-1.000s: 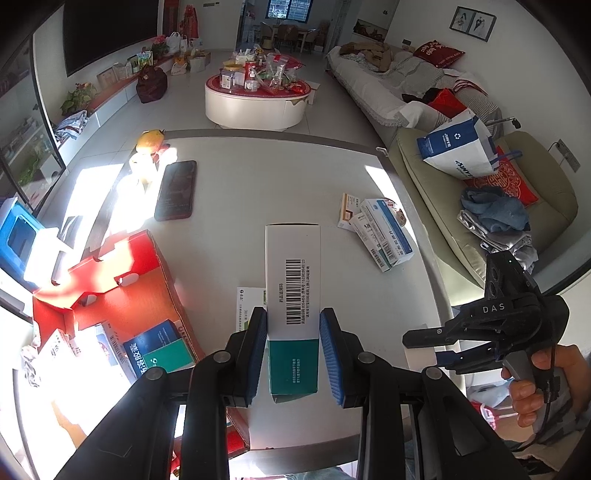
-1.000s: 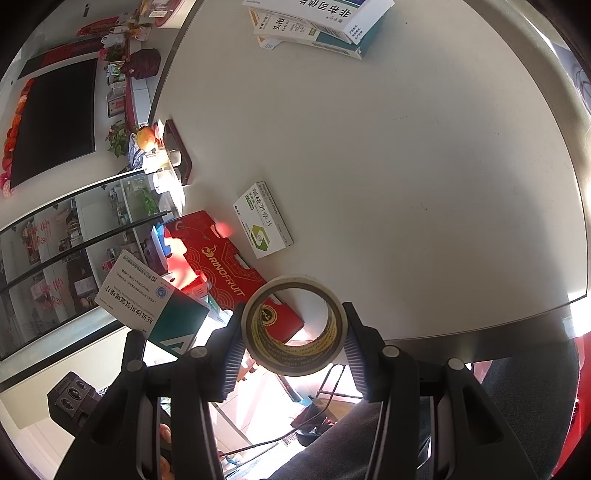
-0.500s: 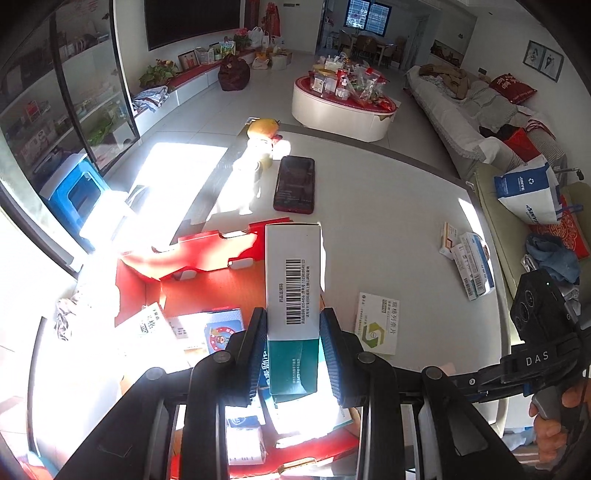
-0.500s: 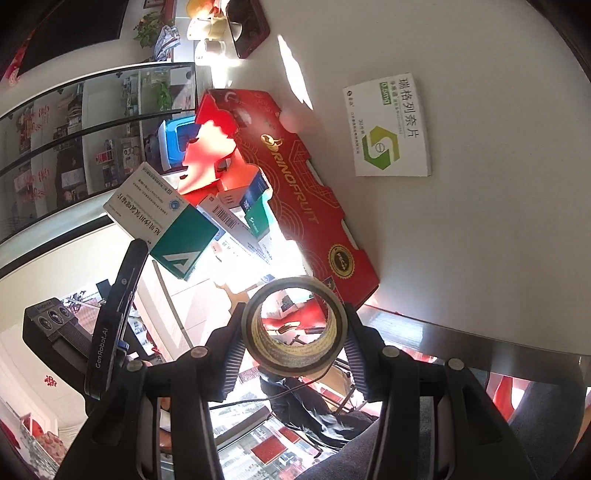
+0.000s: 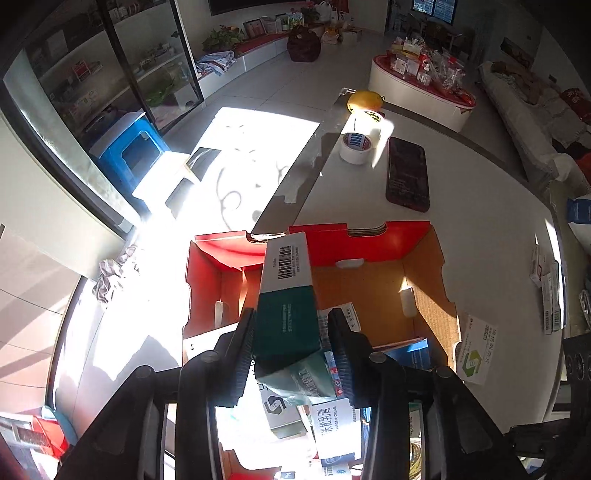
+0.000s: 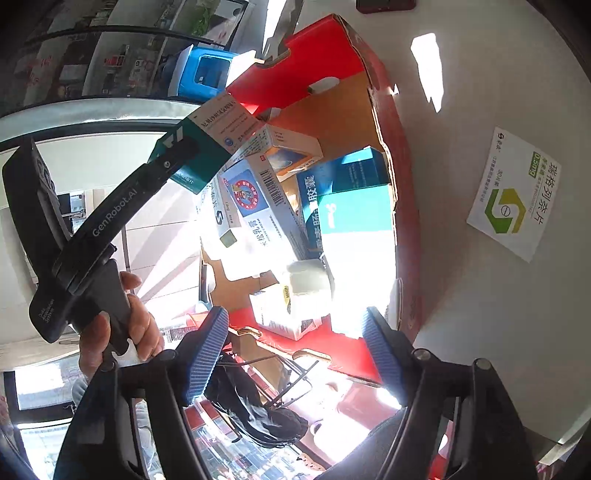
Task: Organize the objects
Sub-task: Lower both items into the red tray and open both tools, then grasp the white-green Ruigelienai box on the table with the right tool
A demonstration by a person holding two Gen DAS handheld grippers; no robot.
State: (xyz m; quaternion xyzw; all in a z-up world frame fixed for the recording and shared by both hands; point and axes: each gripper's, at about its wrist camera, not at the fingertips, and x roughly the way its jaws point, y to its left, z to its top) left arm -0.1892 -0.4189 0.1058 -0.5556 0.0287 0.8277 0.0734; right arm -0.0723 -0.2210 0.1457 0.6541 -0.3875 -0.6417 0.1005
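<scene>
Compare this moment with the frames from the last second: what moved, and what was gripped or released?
The right gripper let go of its tape roll; its jaws now stand open. The left gripper carried the green-and-white box from above the table to over the red carton. The left jaws stay shut on that box.

Corrugated cardboard box point(image 5: 424, 266), glossy phone point(image 5: 407, 173)

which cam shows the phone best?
Left wrist: the phone lies fully in view on the white table, beyond the red box. Right wrist shows only a cropped dark sliver at the top edge.
</scene>
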